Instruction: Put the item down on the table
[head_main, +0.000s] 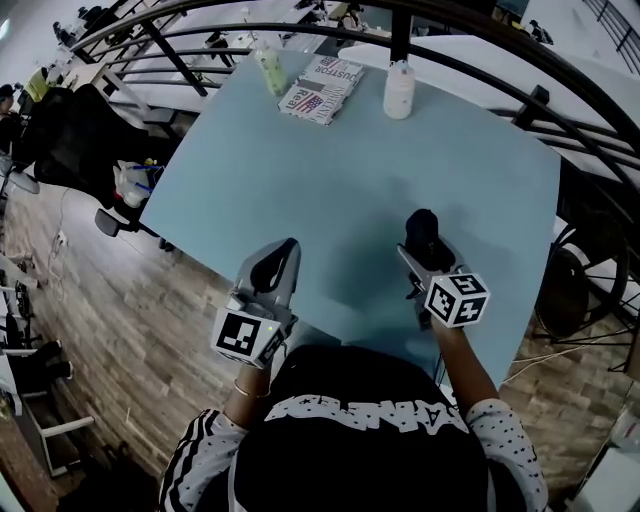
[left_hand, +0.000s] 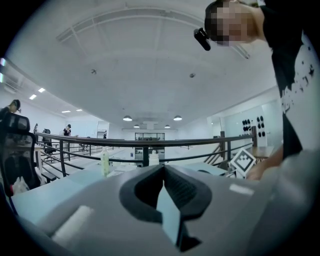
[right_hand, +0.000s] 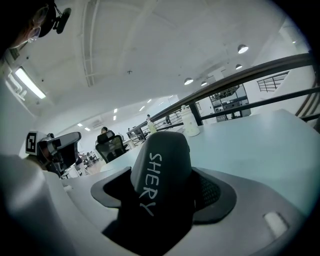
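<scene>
A black, rounded item (head_main: 422, 230) with white lettering (right_hand: 148, 182) stands up between the jaws of my right gripper (head_main: 426, 256), which is shut on it. It is held over the near right part of the light blue table (head_main: 300, 180); I cannot tell whether it touches the surface. In the right gripper view the item (right_hand: 162, 155) fills the middle and hides the fingertips of the right gripper (right_hand: 162, 187). My left gripper (head_main: 284, 254) is at the table's near edge, to the left of the right one. The left gripper (left_hand: 163, 172) is shut with nothing in it.
At the table's far edge stand a pale green bottle (head_main: 270, 70) and a white bottle (head_main: 399, 90), with a printed packet (head_main: 322, 88) lying between them. A black railing (head_main: 480, 75) curves behind the table. An office chair (head_main: 60, 140) stands on the wooden floor at left.
</scene>
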